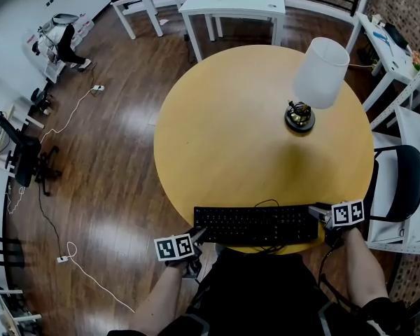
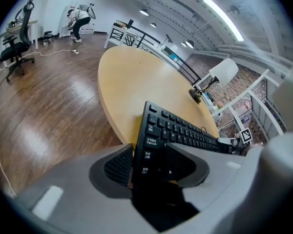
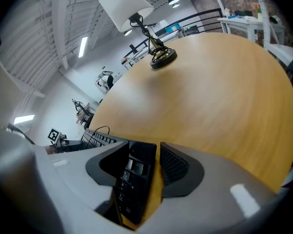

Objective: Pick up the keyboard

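Observation:
A black keyboard point(image 1: 255, 225) lies along the near edge of the round yellow table point(image 1: 245, 124), its two ends reaching the curved rim. My left gripper point(image 1: 196, 238) is at its left end. In the left gripper view the keyboard point(image 2: 185, 130) runs away from the jaws, and the left gripper point(image 2: 149, 167) is shut on the end with the Ctrl and Shift keys. My right gripper point(image 1: 320, 219) is at the right end. In the right gripper view the keyboard point(image 3: 134, 179) sits between the jaws of the right gripper point(image 3: 144, 167). One pad lies by the keys; a strip of table shows before the other.
A lamp point(image 1: 315, 82) with a white shade stands on the table's far right part. The keyboard's cable point(image 1: 267, 203) loops just behind it. A black chair point(image 1: 399, 180) stands at the right, white tables point(image 1: 231, 5) beyond. Cables lie on the wooden floor point(image 1: 105, 180) at the left.

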`<state>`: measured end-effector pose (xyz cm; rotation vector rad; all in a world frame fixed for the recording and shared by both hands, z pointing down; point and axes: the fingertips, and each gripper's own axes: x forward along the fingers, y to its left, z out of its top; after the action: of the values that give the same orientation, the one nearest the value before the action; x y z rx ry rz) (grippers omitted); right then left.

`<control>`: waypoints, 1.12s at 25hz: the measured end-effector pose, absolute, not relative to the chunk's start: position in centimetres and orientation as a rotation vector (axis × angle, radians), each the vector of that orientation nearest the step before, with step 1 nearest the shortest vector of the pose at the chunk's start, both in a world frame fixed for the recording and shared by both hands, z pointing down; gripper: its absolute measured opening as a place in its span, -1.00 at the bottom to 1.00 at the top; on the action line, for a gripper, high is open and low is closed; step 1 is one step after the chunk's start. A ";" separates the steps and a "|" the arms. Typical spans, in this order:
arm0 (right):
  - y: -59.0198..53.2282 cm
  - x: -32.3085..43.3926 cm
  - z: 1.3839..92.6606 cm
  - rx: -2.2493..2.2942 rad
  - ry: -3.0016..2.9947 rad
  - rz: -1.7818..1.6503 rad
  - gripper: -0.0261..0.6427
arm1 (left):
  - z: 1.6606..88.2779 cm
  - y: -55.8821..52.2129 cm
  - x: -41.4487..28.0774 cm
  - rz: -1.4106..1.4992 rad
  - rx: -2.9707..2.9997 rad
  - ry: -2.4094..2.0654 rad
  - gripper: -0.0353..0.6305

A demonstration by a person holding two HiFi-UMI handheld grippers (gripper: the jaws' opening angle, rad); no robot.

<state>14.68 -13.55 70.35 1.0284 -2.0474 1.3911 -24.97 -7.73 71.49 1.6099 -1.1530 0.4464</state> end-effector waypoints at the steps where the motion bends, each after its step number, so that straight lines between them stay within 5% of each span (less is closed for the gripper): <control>1: -13.6 14.6 70.4 1.043 -2.044 1.413 -0.33 | 71.4 -7.8 -24.9 0.460 1.612 -1.154 -0.26; 11: -13.7 14.1 69.8 1.123 -2.072 1.545 -0.17 | 70.0 -7.8 -24.7 0.451 1.653 -1.171 -0.28; 28: -17.2 12.4 60.7 1.196 -2.367 1.474 -0.28 | 58.3 -14.3 -27.8 0.189 1.791 -1.359 -0.35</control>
<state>12.41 -17.17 60.70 1.1955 -2.3669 1.4738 -27.80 -14.27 58.26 1.7913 -1.3589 0.1893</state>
